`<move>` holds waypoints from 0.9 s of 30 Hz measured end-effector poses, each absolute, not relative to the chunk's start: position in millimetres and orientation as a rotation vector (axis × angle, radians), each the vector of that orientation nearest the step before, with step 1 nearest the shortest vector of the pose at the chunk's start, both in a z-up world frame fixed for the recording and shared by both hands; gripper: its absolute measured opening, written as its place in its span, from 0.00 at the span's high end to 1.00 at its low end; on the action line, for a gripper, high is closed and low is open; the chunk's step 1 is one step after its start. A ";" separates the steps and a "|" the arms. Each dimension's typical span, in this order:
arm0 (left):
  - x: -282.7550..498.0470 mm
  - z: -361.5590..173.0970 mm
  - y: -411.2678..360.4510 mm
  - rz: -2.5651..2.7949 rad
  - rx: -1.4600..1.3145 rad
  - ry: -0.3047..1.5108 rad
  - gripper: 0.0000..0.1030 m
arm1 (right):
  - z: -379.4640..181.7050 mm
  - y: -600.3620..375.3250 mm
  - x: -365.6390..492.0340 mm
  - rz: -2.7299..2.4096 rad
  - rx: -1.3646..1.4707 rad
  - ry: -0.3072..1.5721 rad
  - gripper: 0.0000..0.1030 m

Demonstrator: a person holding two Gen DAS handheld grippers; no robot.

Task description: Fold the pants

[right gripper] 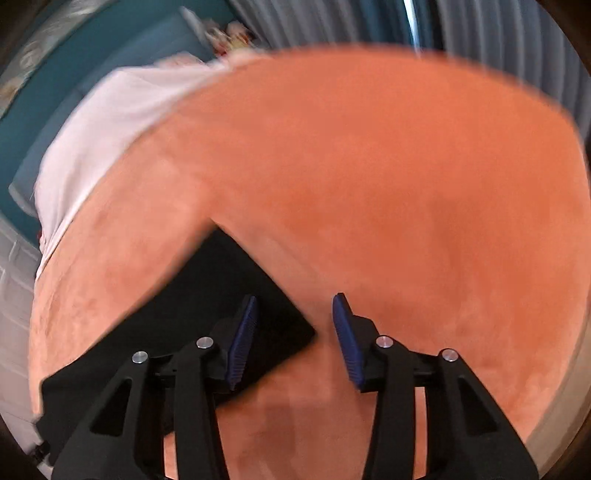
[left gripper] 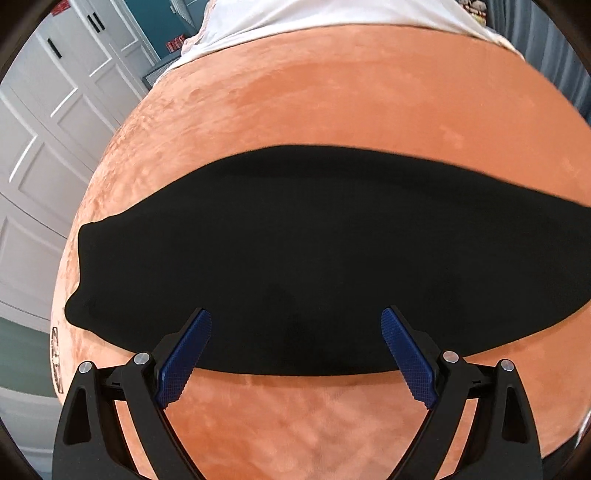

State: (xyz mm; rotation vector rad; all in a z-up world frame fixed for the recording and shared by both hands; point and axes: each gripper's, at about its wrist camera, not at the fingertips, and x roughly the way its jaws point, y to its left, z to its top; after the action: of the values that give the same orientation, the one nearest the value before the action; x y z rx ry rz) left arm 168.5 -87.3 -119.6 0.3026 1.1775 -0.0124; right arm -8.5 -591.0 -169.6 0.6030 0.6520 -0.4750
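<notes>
Black pants [left gripper: 314, 258] lie flat in a long band across an orange plush blanket [left gripper: 332, 92]. My left gripper [left gripper: 295, 325] is open and empty, hovering above the near edge of the pants, its blue pads [left gripper: 184, 358] wide apart. In the right wrist view the pants [right gripper: 207, 306] lie at lower left, one corner pointing right. My right gripper [right gripper: 293, 314] is open and empty, just over that corner, its left pad above the cloth and its right pad above the blanket [right gripper: 406, 184]. This view is blurred.
A white sheet [left gripper: 314, 18] covers the far end of the bed, also in the right wrist view [right gripper: 96, 140]. White panelled wardrobe doors [left gripper: 40, 147] stand to the left. Grey curtains [right gripper: 498, 40] hang beyond the bed's far side.
</notes>
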 end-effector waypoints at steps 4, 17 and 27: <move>174.3 -150.4 -81.0 0.035 0.303 1.267 0.11 | -161.8 -516.1 61.7 -0.118 0.521 0.747 0.71; 182.9 -175.0 -44.1 -0.015 0.223 1.318 0.05 | -157.6 -472.9 120.2 -0.047 0.437 0.830 0.94; 196.1 -178.3 -22.6 -0.055 0.200 1.347 0.05 | -155.4 -409.9 186.0 -0.035 0.400 0.834 0.94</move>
State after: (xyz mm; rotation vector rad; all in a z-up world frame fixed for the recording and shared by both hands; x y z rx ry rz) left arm 196.1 -22.6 -178.3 0.1997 1.3467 -0.0546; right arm 186.0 -409.9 -155.4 0.3998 0.8344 -0.0347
